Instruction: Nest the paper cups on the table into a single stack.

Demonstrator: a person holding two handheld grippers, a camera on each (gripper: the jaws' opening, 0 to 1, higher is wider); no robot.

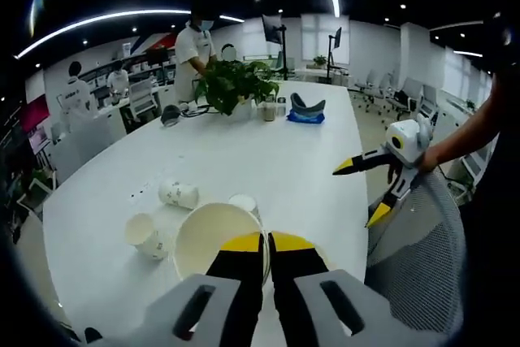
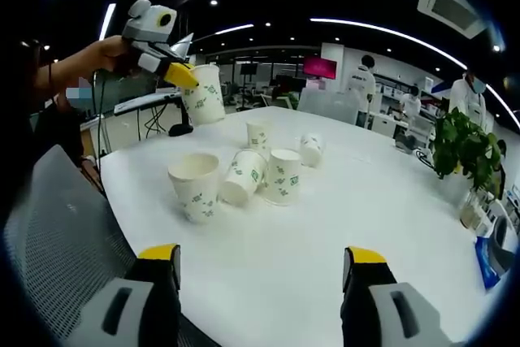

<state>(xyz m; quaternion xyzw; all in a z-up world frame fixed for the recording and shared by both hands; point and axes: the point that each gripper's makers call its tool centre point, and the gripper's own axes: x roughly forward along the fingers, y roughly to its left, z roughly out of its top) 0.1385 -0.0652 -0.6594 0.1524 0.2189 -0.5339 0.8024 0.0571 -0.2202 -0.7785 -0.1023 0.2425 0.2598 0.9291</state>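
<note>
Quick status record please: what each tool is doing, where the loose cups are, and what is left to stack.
left tool: shut on a raised paper cup, above the table
right tool: open, holding nothing, near the table edge
cups on table: five, in a loose cluster
upright cup: nearest, mouth up
tipped cup: leaning beside an inverted cup
far cups: one upright, one on its side
stack: not yet started
background: potted plant, people
</note>
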